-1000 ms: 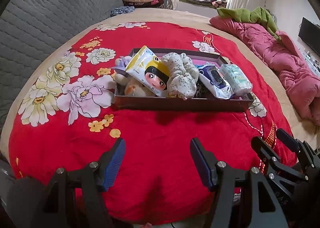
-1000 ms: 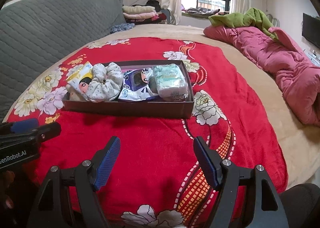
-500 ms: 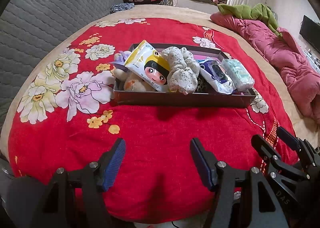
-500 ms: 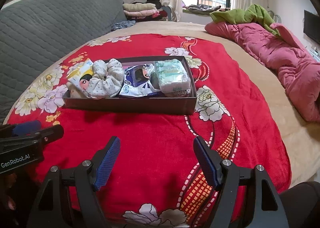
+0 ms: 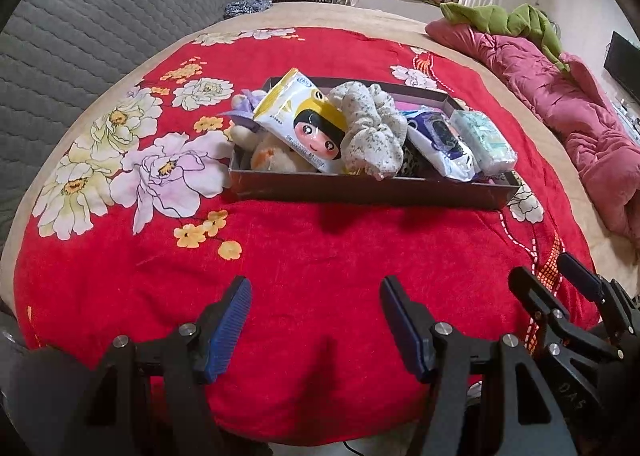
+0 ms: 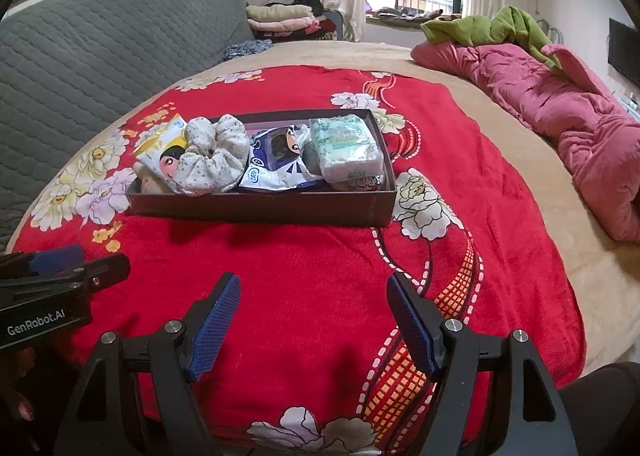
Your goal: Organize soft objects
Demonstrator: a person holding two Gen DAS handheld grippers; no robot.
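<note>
A dark shallow box (image 5: pixel 372 190) (image 6: pixel 260 208) sits on the red flowered blanket. It holds a yellow cartoon tissue pack (image 5: pixel 304 120) (image 6: pixel 162 150), a plush toy (image 5: pixel 272 156), a flowered scrunchie (image 5: pixel 370 128) (image 6: pixel 214 152), a blue-white wipes pack (image 5: pixel 438 136) (image 6: pixel 276 160) and a pale green tissue pack (image 5: pixel 482 140) (image 6: pixel 346 146). My left gripper (image 5: pixel 316 298) is open and empty, well short of the box. My right gripper (image 6: pixel 314 292) is open and empty too, beside the left one. The right gripper also shows at the lower right of the left wrist view (image 5: pixel 560 288).
The red blanket (image 5: pixel 320 248) covers a beige bed. A grey quilted headboard (image 5: pixel 80 28) stands at the left. A pink quilt (image 6: pixel 560 104) and green cloth (image 6: pixel 492 26) lie at the right. Folded clothes (image 6: pixel 280 14) are stacked near the window.
Both grippers stay open and empty. The views have shifted slightly, with the box a little nearer and lower in frame. Nothing in the box has moved.
</note>
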